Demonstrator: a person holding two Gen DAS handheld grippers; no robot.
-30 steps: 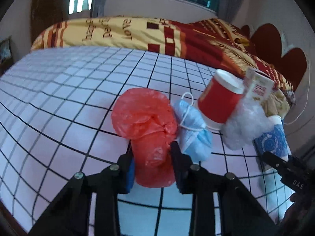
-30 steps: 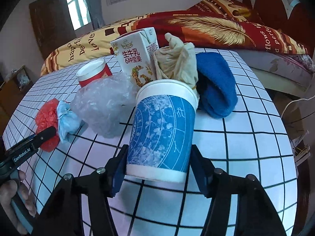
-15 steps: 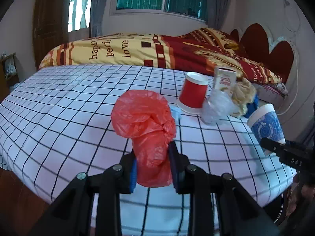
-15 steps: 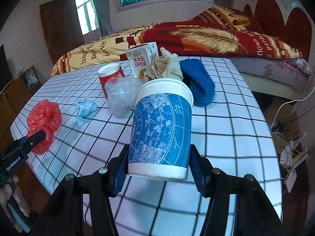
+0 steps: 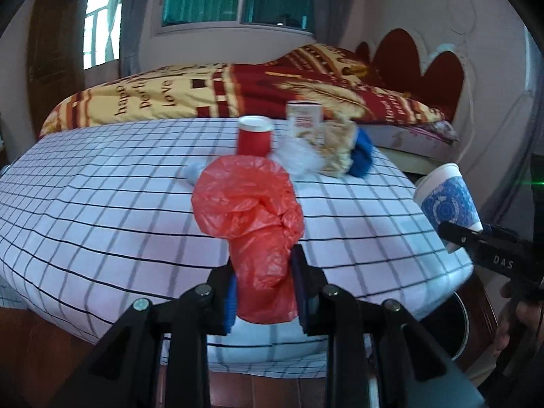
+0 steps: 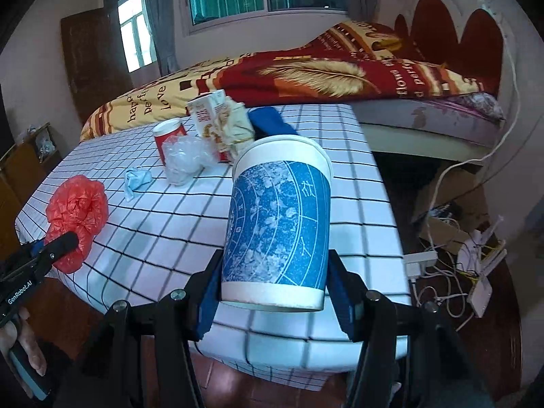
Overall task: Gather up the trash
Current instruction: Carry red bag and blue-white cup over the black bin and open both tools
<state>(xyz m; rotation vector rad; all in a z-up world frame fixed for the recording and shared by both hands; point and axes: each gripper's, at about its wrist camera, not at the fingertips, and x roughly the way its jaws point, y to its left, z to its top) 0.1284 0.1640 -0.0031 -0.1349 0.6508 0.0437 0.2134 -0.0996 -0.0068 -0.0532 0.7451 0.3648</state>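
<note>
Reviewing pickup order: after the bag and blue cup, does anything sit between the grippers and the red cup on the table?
Partly. The clear plastic wad lies against the red cup's near side, the blue face mask lower left of it. Its top is clear.

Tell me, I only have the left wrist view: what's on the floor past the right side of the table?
Observer: In the right wrist view, a white power strip lies there among tangled cables.
Operator: Is the blue cup properly gripped?
Observer: Yes. The right gripper has a pad on each side of the blue patterned paper cup, low, near its base.
Operator: What's the pale blue thing behind my red bag?
Observer: A crumpled light blue face mask, lying on the checked tablecloth, apart from the red plastic bag.
</note>
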